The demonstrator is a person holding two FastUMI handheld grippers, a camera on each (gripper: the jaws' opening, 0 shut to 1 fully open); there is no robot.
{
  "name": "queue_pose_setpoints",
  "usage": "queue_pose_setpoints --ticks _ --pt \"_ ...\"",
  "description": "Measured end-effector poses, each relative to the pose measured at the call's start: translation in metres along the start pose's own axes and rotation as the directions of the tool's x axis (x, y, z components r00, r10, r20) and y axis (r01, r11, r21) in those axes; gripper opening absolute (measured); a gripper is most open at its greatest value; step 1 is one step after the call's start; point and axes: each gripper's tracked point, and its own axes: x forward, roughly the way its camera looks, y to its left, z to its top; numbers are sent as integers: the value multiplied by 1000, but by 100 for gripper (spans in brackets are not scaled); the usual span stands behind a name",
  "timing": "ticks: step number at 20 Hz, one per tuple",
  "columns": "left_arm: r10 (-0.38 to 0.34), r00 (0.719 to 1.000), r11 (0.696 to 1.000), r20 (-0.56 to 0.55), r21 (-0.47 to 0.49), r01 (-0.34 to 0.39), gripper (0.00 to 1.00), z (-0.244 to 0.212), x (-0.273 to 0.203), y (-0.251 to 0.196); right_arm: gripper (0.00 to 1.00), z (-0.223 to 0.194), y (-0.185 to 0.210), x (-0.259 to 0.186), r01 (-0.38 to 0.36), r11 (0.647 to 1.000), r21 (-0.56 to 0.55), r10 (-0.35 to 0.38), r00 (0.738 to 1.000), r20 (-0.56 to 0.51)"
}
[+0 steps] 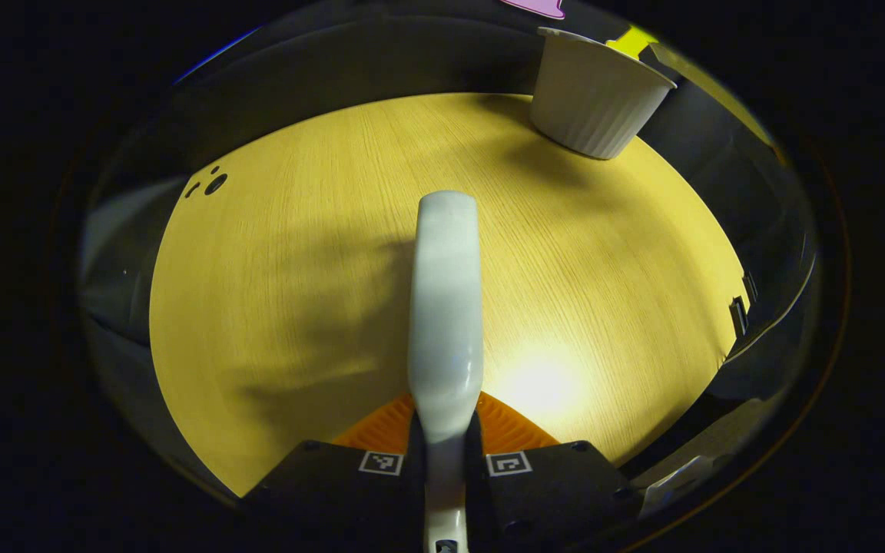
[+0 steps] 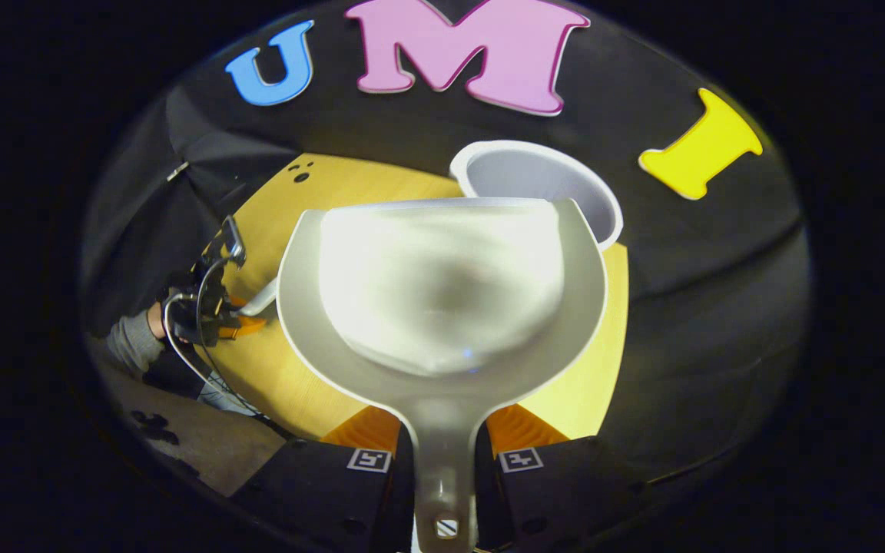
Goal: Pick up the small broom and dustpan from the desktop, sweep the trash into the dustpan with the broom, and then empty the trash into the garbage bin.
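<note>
My right gripper (image 2: 442, 453) pinches the dustpan (image 2: 442, 292) handle, pan raised beside the garbage bin (image 2: 538, 184) at the bench's far edge; my left gripper (image 1: 446, 453) clamps the broom (image 1: 446, 307). Tipping short of the rim would likely spill trash onto the bench (image 1: 296, 307).

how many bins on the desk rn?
1. The white ribbed garbage bin stands at the far edge of the wooden desk; in the right gripper view it sits just beyond the dustpan, whose pan hides part of the desk, so another could be hidden.
</note>
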Motion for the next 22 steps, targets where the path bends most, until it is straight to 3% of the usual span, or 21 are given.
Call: queue_pose_setpoints --ticks 5,9,11,16,22 --pt "19 1000 1000 -1 -7 -19 25 -2 0 -3 39 -72 42 70 -13 1000 6 14 995 -102" --pt "44 999 999 -11 3 -44 25 -3 0 -2 34 -114 69 123 -16 999 37 22 989 -148" --pt "48 999 999 -16 10 -48 24 -4 1 -3 39 -123 71 145 -8 998 54 17 988 -152" --pt "64 998 998 -27 7 -64 26 -4 1 -2 36 -128 79 185 19 994 110 -3 989 -146" --pt "111 993 993 -40 -46 -113 27 -7 4 -7 36 -132 81 200 50 991 124 -29 987 -159"
